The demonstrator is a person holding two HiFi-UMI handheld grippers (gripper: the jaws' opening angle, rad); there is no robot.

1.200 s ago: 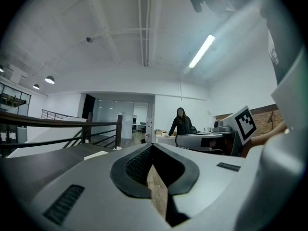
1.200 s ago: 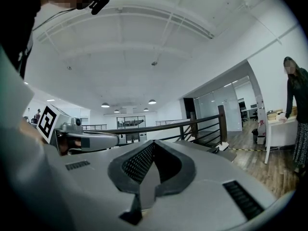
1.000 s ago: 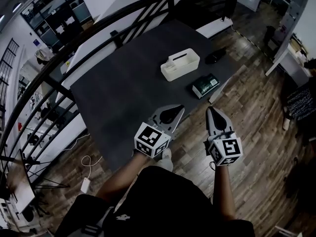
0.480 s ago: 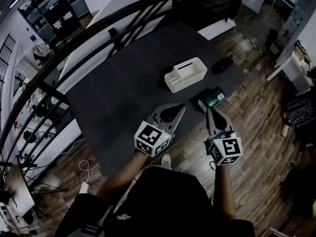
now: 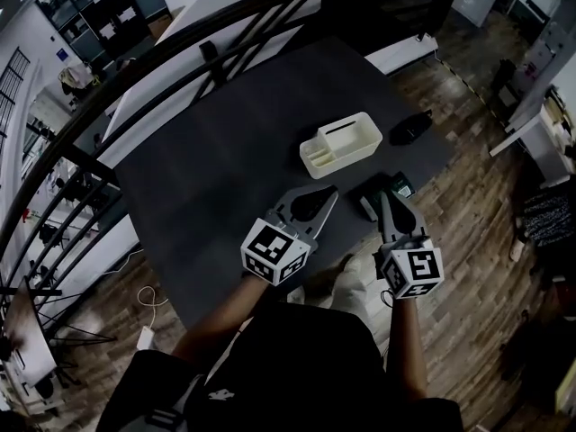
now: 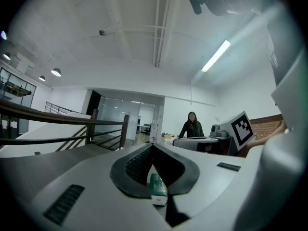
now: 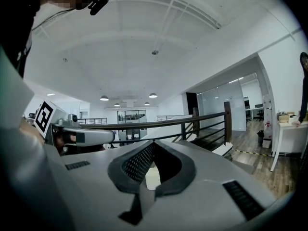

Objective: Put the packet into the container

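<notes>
Container (image 5: 340, 142) and railing (image 5: 225, 39) stand beyond the packet (image 5: 369, 194).

We see the left gripper (image 6: 153, 147) with its jaw tips meeting and the ribbed pads bowed apart behind them. A green packet (image 6: 157, 189) shows in that gap, white at its lower end; contact with the pads is unclear. Railing (image 6: 62, 129) at left. A person (image 6: 191, 127) stands far back behind a desk (image 6: 195, 141). Marker cube (image 6: 240, 127) at right, strip light (image 6: 215, 56) overhead.
</notes>
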